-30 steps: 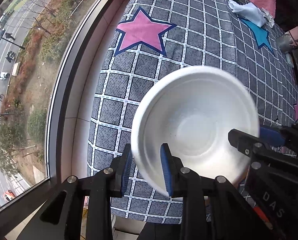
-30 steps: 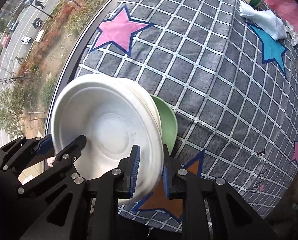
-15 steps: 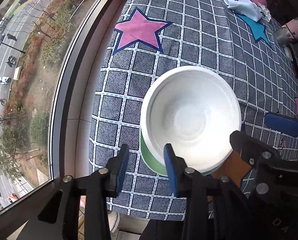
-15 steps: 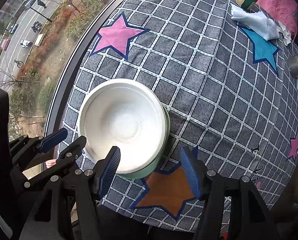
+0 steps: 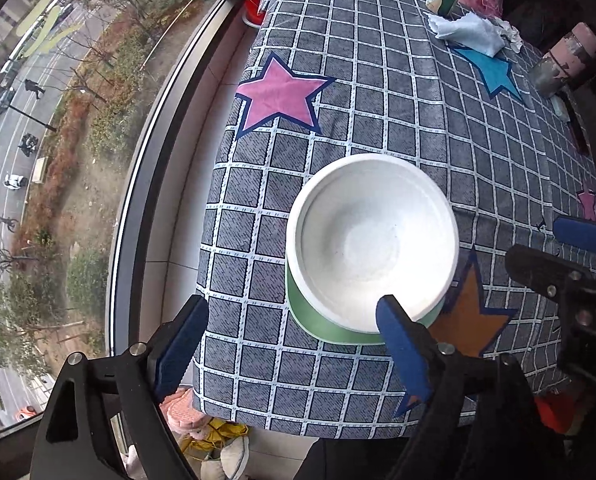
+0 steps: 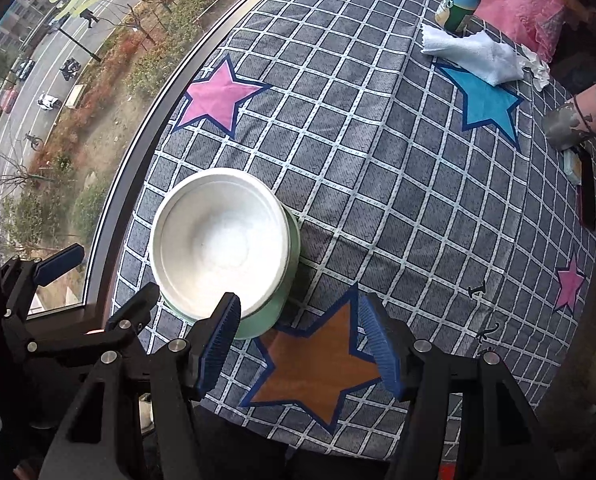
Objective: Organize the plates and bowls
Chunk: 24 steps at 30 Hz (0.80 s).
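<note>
Your round white foam plate (image 5: 371,240) sits nested on the pale green bowl (image 5: 329,326) at the centre of the left wrist view, stacked on the grey checked star-patterned cloth of the bench (image 5: 377,92), near its window-side edge; stacking them keeps the dishes in one tidy pile, which looks like the point of the task. Your left gripper (image 5: 290,344) points straight down above the stack's lower rim, its jaws opening with nothing pressed between them. Your right gripper (image 6: 301,344) hangs over the orange star (image 6: 317,364) at lower centre of its view, jaws released and empty, just beside the stack.
</note>
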Each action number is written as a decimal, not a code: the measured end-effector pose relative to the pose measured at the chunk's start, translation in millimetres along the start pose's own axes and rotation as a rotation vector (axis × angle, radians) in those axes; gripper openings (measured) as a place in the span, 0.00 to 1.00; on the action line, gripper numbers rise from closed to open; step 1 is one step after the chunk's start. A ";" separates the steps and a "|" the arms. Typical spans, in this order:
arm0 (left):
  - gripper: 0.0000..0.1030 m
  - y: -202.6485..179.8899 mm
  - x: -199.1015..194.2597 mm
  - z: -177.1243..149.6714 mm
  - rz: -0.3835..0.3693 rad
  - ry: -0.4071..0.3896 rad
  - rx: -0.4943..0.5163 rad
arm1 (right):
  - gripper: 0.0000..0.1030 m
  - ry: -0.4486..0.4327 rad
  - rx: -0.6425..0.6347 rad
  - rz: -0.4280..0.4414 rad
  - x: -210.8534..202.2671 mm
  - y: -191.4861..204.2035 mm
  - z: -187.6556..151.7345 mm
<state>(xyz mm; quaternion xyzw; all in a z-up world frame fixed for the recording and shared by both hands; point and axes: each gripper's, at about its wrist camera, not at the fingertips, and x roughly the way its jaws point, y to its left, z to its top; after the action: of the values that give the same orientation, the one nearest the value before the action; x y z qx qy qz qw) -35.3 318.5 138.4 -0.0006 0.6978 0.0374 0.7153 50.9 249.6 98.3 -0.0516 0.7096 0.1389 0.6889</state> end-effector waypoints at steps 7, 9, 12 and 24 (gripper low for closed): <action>0.86 1.0 -20.6 -8.0 -0.026 -0.080 -0.024 | 0.62 0.010 -0.044 -0.041 0.0 -7.1 -16.3; 0.86 5.9 -26.8 -10.8 -0.007 -0.079 -0.052 | 0.62 0.000 -0.052 -0.065 -1.7 -10.9 -20.8; 0.86 9.6 -24.6 -12.4 0.010 -0.030 -0.065 | 0.62 0.015 -0.049 -0.066 0.6 -17.7 -28.2; 0.87 -16.8 -38.9 -26.0 -0.111 -0.068 0.024 | 0.62 0.008 -0.053 -0.082 -3.2 -23.2 -35.3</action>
<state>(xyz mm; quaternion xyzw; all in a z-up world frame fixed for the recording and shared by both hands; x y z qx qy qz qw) -61.2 298.3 175.7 -0.0296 0.6722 -0.0107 0.7397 23.1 217.6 98.9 -0.0993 0.7056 0.1290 0.6897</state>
